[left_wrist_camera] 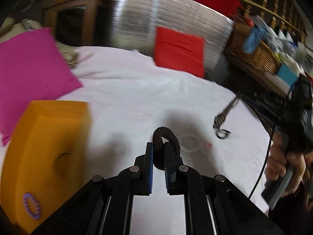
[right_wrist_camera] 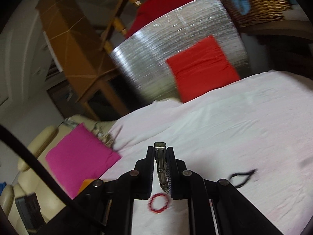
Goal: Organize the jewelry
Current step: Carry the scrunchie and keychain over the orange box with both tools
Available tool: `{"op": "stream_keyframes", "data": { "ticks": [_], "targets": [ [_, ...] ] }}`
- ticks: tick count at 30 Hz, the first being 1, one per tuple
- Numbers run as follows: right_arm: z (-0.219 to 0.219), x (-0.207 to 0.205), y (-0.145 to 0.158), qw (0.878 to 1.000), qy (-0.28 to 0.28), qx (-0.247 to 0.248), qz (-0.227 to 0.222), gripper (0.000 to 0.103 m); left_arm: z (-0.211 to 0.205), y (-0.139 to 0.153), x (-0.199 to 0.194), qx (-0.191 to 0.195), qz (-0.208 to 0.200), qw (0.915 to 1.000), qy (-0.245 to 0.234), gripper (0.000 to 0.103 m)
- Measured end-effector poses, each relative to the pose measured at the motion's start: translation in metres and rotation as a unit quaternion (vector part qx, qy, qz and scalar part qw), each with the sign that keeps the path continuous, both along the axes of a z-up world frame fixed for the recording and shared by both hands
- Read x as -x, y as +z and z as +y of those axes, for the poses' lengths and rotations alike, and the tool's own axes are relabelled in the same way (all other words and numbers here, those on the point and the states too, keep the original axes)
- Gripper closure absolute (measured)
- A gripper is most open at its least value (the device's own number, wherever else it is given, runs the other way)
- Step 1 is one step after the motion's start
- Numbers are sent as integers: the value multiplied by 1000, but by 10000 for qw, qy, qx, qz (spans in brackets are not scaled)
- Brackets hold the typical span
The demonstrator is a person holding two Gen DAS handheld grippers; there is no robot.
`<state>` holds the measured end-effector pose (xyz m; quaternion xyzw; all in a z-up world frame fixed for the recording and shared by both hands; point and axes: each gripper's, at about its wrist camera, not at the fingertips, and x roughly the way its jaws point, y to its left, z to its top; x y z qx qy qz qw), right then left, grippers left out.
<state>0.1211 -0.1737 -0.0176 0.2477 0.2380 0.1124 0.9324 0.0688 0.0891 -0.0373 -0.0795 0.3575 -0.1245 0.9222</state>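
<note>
1. The left gripper [left_wrist_camera: 158, 157] is closed on a thick dark brown braided cord bracelet [left_wrist_camera: 166, 139]. The loop pokes up past the blue pads [left_wrist_camera: 150, 168] & hangs above the pale pink bed sheet [left_wrist_camera: 137, 98].
2. The right gripper [right_wrist_camera: 160, 168] is closed on a silver metal watch band w/ links [right_wrist_camera: 160, 162]. One end sticks out at the tips, the rest hangs down btwn the black fingers.
3. In the left view that band [left_wrist_camera: 225, 115] dangles from the right gripper at the right side, w/ a small black loop [left_wrist_camera: 223, 134] on the sheet just under it. A person's hand [left_wrist_camera: 283, 166] holds the grip handle there.
4. A red bead ring bracelet [right_wrist_camera: 158, 203] lies on the sheet, near, right below the right gripper.
5. A thin black cord loop [right_wrist_camera: 241, 176] lies on the sheet at the right.
6. A see-through ring w/ red bits [left_wrist_camera: 192, 143] lies just past the left gripper; too blurry to tell more.
7. A big orange foam block [left_wrist_camera: 49, 156] sits near left, w/ a purple bead ring [left_wrist_camera: 31, 205] on its near part & a dent in the middle.
8. A bright pink cushion [left_wrist_camera: 29, 68] is far left, a red cushion [left_wrist_camera: 180, 51] far, leaning on a shiny silver board [left_wrist_camera: 137, 25].
9. A woven basket [left_wrist_camera: 260, 54] sits far right.
</note>
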Motion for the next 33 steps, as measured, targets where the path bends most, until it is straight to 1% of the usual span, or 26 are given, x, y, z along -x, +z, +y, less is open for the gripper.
{"op": "stream_keyframes", "data": {
  "ticks": [2,4,6,8,10,14,16,18,20,25,30,33],
  "targets": [
    [26,3,1,9996,258,65,-49,90,21,4,6,-54,-88,9993,354,93],
    [50,5,3,9985,528,152,-82,90,46,6,13,7,-109,9971,754,93],
    [74,9,4,9965,787,258,-127,90,73,4,20,19,-98,9927,1198,93],
    [95,13,4,9937,1073,292,-129,90,101,-3,22,79,28,9874,1579,93],
    [120,18,5,9902,1360,300,-89,90,122,-12,22,110,156,9827,1843,93],
    [161,21,7,9840,1754,309,-54,90,151,-32,19,-9,459,9769,2089,93],
    [184,18,7,9811,1919,240,22,90,163,-42,16,93,614,9746,2153,93],
    [212,17,7,9786,2029,348,54,90,175,-48,14,207,727,9717,2237,93],
    [236,16,8,9764,2123,404,60,90,181,-50,13,225,769,9699,2299,93],
    [282,11,6,9732,2218,597,109,90,188,-52,16,228,791,9692,2320,93],
    [323,-11,-3,9685,2254,976,403,90,198,-56,16,223,873,9654,2446,93],
    [340,-23,-9,9668,2203,1166,562,90,204,-55,17,136,878,9644,2492,93]
  ]
}}
